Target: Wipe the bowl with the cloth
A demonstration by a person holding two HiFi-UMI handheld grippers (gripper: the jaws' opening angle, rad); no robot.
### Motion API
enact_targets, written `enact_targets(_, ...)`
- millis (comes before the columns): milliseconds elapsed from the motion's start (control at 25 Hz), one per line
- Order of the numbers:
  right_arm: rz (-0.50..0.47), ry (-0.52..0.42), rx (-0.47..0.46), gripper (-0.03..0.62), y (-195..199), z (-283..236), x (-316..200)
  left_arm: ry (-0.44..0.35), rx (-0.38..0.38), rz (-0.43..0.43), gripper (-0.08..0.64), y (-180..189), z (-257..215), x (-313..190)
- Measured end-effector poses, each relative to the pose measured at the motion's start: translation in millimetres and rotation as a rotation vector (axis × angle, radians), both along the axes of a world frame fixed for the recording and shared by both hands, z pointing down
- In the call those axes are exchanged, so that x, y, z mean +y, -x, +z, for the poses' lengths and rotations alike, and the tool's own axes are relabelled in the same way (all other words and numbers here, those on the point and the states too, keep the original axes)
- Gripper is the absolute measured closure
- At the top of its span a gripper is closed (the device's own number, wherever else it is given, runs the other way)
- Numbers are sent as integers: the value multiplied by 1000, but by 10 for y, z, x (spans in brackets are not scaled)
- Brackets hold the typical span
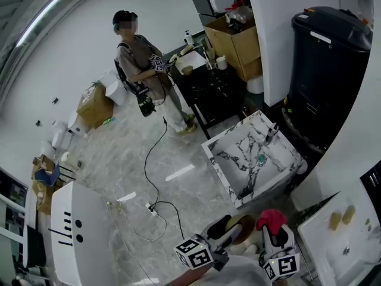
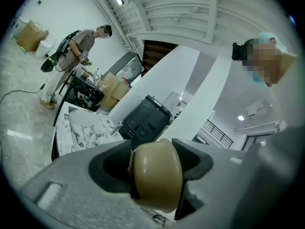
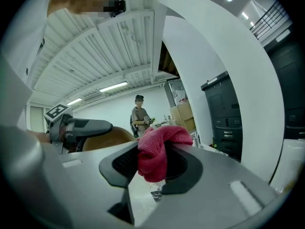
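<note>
At the bottom edge of the head view, the left tool is seen closed on a tan bowl; in the left gripper view the bowl's wall is clamped between the two jaws, edge-on to the camera; the bowl is held in the air above the grey marbled floor. Just to its right, the right tool is shut on a bunched red cloth; the cloth is pinched between the jaws and bulges out above them; it is held just beside the bowl, and contact between the two cannot be made out. Beyond, a white marble-patterned surface is seen, with a black bin behind it; farther off, a person is stood beside a dark surface, near a cardboard box; a black cable is trailed across the floor.
</note>
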State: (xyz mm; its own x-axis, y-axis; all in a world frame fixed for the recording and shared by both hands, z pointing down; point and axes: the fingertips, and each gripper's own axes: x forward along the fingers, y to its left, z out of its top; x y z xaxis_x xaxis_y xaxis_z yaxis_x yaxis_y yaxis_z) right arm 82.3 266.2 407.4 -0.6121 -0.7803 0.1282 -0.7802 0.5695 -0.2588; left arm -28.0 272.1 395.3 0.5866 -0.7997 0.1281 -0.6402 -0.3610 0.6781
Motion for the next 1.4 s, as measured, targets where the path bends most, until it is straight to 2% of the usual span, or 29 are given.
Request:
enact_targets(240, -43, 7, -27, 479, 125, 33, -55, 13, 9, -32, 287, 72, 73, -87)
enact_targets(520, -2, 41, -18, 476, 221, 89, -443, 59, 65, -6, 287, 209, 253, -520)
enact_targets(680, 35, 45, 15, 476, 438, 66, -963, 93, 132, -19, 287, 460, 358, -1134)
enact_targets(880, 74, 66, 56, 476, 800, -57, -1672, 112, 185, 28, 287, 774, 352, -1955)
enact_targets(1120, 99, 31, 55, 474, 1263, -229, -2391, 89, 158, 83, 287, 1188, 194, -2683)
enact_targets(1400, 44, 25, 39, 474, 1436, -240, -2630, 71, 115, 80, 287, 1301, 190, -3028)
